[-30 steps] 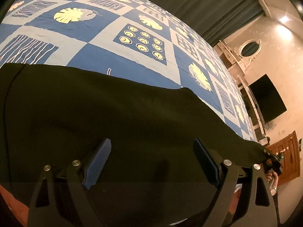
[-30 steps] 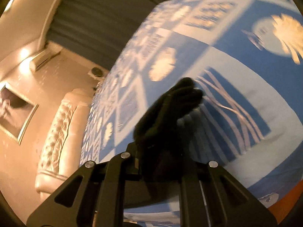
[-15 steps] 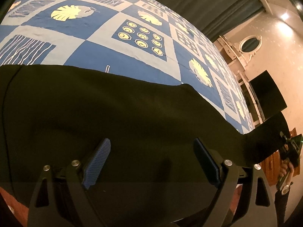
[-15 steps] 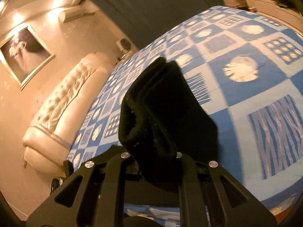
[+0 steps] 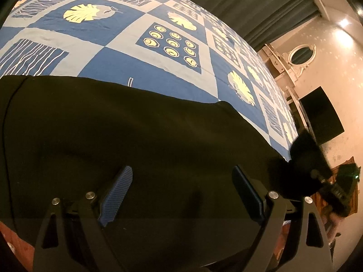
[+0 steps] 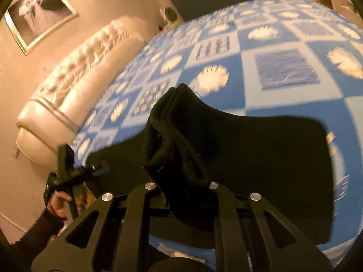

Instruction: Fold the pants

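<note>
Pants [image 5: 136, 140] black, unlabelled, on patterned bedspread [image 5: 118, 52]; left tool [image 5: 181, 192] agape above, right tool [image 6: 181, 181] clamping bunched hem.

Setting: a bedroom in a home. I am working on a large bed covered by a blue-and-white patchwork bedspread [image 5: 118, 52] printed with leaves, rings and wavy lines. At its head stands a cream tufted headboard [image 6: 74, 77], with a framed picture [image 6: 38, 11] on the wall above. Dark green curtains [image 5: 249, 2] hang beyond the bed's far side. Along the opposite wall: an oval ornate mirror [image 5: 301, 54], a dark flat screen [image 5: 322, 117] and a wooden door [image 5: 349, 165]. Warm ceiling spotlights [image 5: 343, 22].
</note>
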{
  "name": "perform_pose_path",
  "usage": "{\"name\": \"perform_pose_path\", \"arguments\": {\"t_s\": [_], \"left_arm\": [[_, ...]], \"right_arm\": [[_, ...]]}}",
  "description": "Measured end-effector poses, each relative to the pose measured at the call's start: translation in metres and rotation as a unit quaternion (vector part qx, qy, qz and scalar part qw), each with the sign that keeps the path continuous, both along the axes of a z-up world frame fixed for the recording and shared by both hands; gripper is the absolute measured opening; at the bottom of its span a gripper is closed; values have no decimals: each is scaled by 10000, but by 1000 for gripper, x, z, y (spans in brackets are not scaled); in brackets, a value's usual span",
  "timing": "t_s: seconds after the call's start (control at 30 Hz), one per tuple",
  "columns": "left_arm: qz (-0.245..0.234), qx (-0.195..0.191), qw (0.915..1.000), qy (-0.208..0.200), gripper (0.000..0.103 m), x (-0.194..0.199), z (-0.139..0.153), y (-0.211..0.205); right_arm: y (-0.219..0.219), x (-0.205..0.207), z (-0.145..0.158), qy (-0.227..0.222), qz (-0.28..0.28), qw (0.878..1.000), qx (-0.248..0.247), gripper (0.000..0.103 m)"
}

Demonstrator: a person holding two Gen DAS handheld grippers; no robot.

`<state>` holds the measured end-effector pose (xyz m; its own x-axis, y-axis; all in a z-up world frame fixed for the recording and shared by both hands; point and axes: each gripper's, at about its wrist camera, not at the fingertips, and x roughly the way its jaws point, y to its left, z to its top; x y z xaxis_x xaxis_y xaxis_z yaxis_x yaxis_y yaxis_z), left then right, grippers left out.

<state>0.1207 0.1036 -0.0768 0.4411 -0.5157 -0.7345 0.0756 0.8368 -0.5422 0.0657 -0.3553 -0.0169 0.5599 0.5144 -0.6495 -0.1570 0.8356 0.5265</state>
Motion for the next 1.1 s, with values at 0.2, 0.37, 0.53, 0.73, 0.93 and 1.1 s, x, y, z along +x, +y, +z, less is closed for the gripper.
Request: {"name": "perform_pose_path", "arguments": {"t_s": [0.2, 0.37, 0.53, 0.73, 0.93, 1.1], "left_arm": [[41, -33, 10000, 18, 88, 0, 0, 0], [24, -5, 10000, 6, 88, 1, 1, -1], [4, 45, 10000, -13, 88, 1, 1, -1], [0, 57, 10000, -21, 88, 0, 1, -1], [-16, 65, 10000, -30, 88, 0, 1, -1], [-95, 36, 9999, -71, 88, -2, 2, -1]], "right_arm": [[37, 2, -35, 244, 218, 9989, -325, 12], [55, -3, -47, 209, 308, 9964, -768, 13], [64, -8, -50, 260, 372, 9968, -655, 33], [80, -23, -45, 153, 530, 9969, -558, 55], [97, -31, -43, 210, 823, 9957, -361, 62], [83, -33, -19, 178, 921, 9954, 194, 62]]}}
